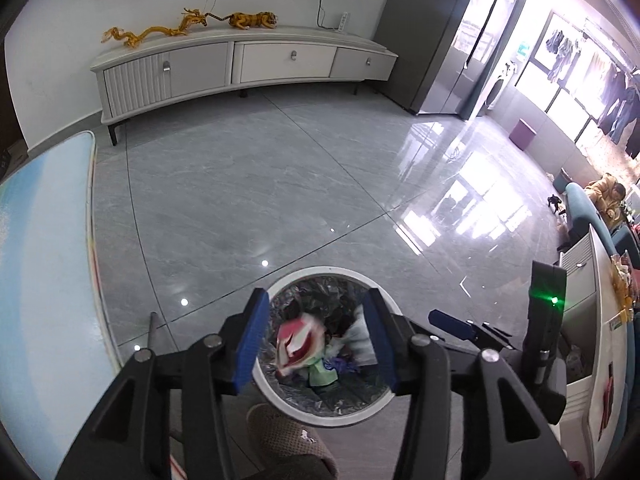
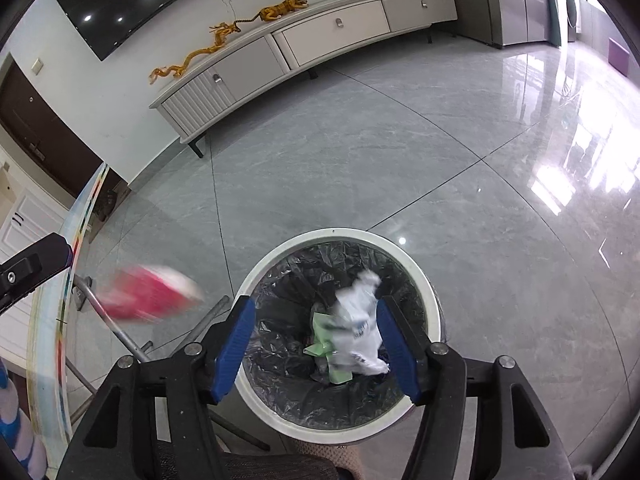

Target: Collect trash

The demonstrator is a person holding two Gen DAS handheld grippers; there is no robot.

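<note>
Both grippers hover over the round white-rimmed bin lined with black plastic [image 2: 340,236]. Left gripper [image 1: 316,344] jaws apart, blurred red-and-white wrapper [image 1: 298,344] loose between them, touching neither pad. Right gripper [image 2: 316,344] jaws apart, crumpled white plastic bag [image 2: 360,324] just beside its right pad, above the bin's middle

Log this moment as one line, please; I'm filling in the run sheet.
step: dropping trash | left gripper: open, red wrapper falling | right gripper: open, white wrapper beside its right finger | bin: below both
</note>
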